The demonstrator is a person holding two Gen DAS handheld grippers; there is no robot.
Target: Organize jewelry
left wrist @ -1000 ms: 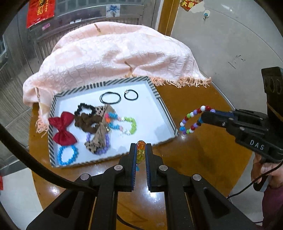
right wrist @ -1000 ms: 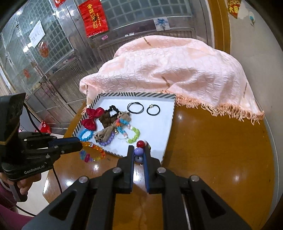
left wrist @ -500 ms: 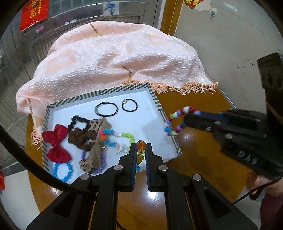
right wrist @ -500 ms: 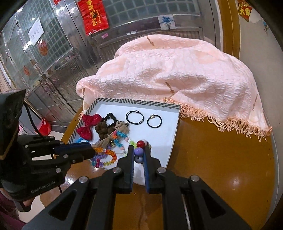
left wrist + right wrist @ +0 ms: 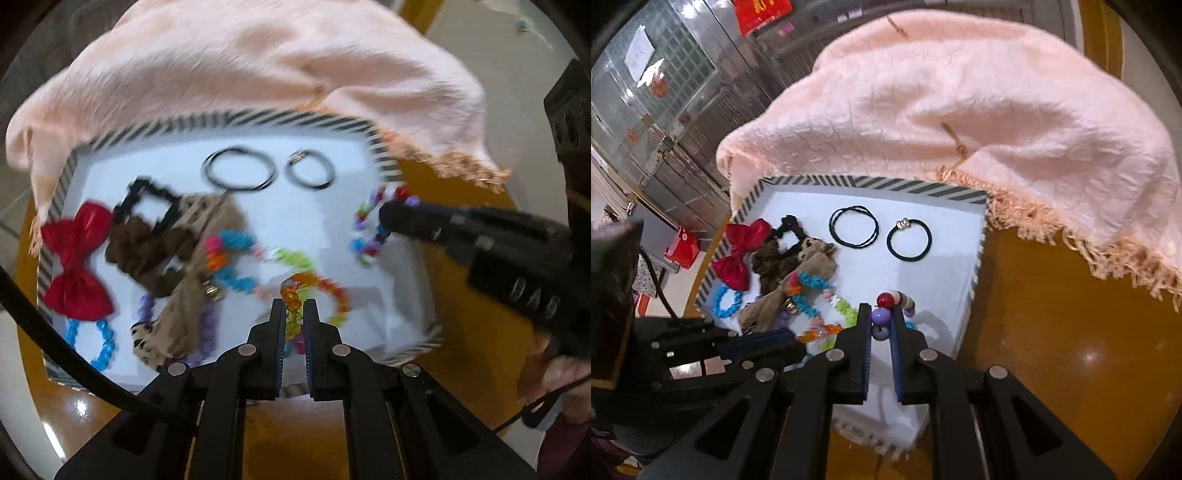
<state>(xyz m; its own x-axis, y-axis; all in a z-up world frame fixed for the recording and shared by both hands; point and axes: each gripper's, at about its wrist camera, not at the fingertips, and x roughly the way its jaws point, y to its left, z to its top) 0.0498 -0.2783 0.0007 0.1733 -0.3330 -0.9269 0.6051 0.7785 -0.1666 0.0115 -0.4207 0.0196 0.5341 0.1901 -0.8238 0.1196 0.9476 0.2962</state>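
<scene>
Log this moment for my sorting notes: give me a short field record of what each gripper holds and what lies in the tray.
left gripper: shut on orange bead bracelet, over the tray
right gripper: shut on round-bead bracelet, over the tray
tray: striped rim, white floor
tray contents: red bow, two black hair ties, blue bracelet
behind tray: pink cloth

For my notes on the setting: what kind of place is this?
Probably a home entrance area: a round wooden table with a pink cloth, a metal folding gate and red paper decorations behind.
</scene>
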